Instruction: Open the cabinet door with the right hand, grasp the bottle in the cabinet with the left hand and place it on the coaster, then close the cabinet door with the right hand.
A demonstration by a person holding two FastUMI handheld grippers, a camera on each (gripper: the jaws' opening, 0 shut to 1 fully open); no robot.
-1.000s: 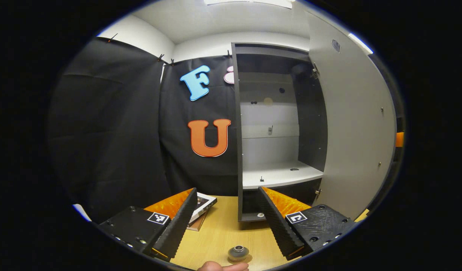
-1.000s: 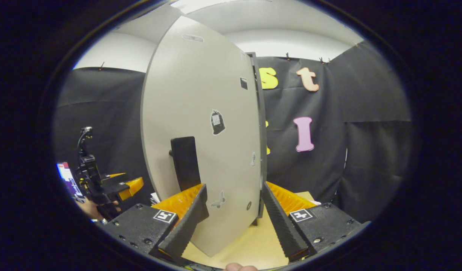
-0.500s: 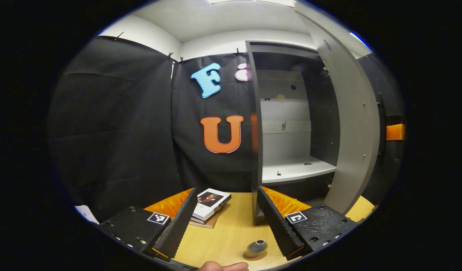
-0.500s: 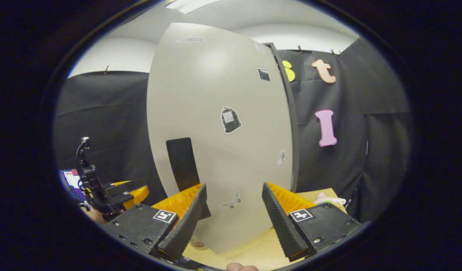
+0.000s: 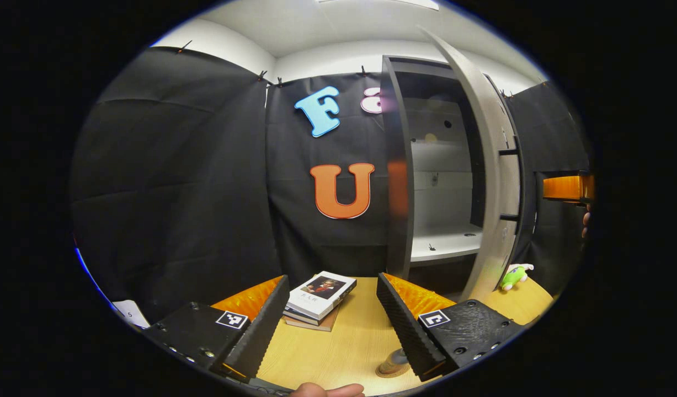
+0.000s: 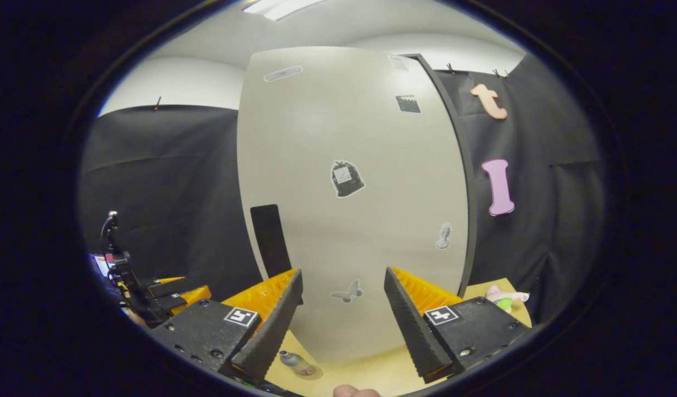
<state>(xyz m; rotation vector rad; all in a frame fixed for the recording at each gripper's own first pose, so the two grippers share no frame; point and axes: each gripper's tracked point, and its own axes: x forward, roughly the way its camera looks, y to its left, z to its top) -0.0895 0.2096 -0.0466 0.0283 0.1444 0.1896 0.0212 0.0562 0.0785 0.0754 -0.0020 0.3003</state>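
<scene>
Both views toward cabinet door [image 6: 349, 182]

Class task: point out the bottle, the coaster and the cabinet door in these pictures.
bottle [image 6: 292, 360]: right gripper view, its body.
coaster [image 5: 390, 372]: left gripper view, its rim.
cabinet door [image 6: 349, 138]: right gripper view, its front face.

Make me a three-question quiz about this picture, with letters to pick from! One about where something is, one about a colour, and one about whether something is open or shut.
1. Where is the bottle?
A. on the cabinet shelf
B. on the coaster on the table
C. on top of the books

2. What colour is the small toy by the door's foot?
A. green
B. blue
C. red

3. How is the cabinet door?
A. fully shut
B. taken off
C. partly open

Answers:
1 B, it stands on the round coaster on the wooden table.
2 A, its body is bright green.
3 C, a gap shows the white shelf inside.
</scene>
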